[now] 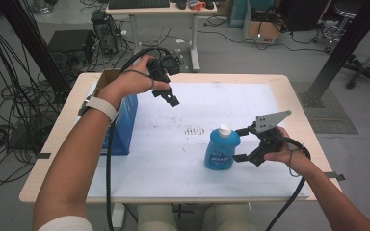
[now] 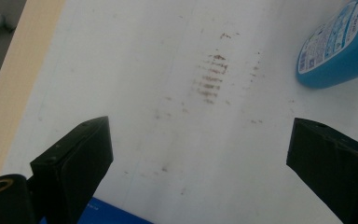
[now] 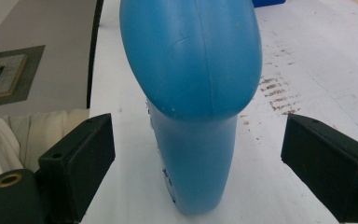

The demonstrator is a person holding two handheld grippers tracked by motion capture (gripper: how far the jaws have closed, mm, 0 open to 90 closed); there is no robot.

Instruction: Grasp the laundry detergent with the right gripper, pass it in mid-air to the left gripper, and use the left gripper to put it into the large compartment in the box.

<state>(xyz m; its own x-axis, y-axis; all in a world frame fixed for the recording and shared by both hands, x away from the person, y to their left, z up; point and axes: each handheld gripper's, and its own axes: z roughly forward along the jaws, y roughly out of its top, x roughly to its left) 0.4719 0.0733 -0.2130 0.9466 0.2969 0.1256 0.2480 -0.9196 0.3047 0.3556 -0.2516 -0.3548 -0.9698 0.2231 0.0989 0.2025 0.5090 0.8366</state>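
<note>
Upright near the middle-right of the counter: a blue plastic bottle with a white cap and printed label, resting on the white sheet that covers most of the light wooden top. Just right of it, the right gripper, level and pointing left at the bottle, held in the person's right hand. Fingers spread wide, one on either side of the bottle's body, clear gaps between pads and plastic in the right gripper view; nothing held. Farther off and to the left, raised over the far-left part of the sheet, the left gripper, angled down toward the middle of the counter, gripped by the left hand with a white wristband behind it. Fingers wide apart there too, empty, with bare sheet and a patch of brownish scuff marks between them in the left gripper view; bottle well apart, up in that view's right corner. Along the left edge of the counter, a blue rectangular box, with a brown cardboard box just beyond it.
</note>
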